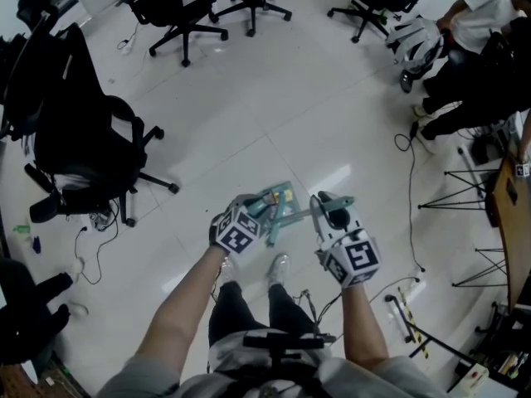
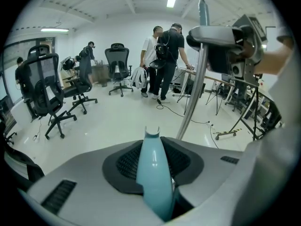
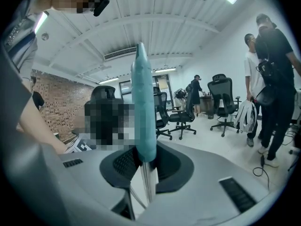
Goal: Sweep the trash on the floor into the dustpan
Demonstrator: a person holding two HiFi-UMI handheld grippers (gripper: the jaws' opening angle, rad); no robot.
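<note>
In the head view a teal dustpan [image 1: 280,199] hangs just above the white floor in front of my feet. My left gripper [image 1: 254,215] is shut on its teal handle [image 2: 154,171], which fills the gap between the jaws in the left gripper view. My right gripper [image 1: 333,211] is shut on the teal grip [image 3: 143,102] of the broom. The broom's metal pole [image 2: 193,91] runs from that grip across toward the dustpan. The broom's head is hidden behind the dustpan and the left gripper. No trash can be made out on the floor.
A black office chair [image 1: 87,148] stands to the left, with more chairs [image 1: 178,11] at the back. People [image 1: 469,44] stand at the back right beside tripod legs [image 1: 465,193]. A cable [image 1: 411,197] trails on the floor to the right. My shoes [image 1: 279,267] are just below the dustpan.
</note>
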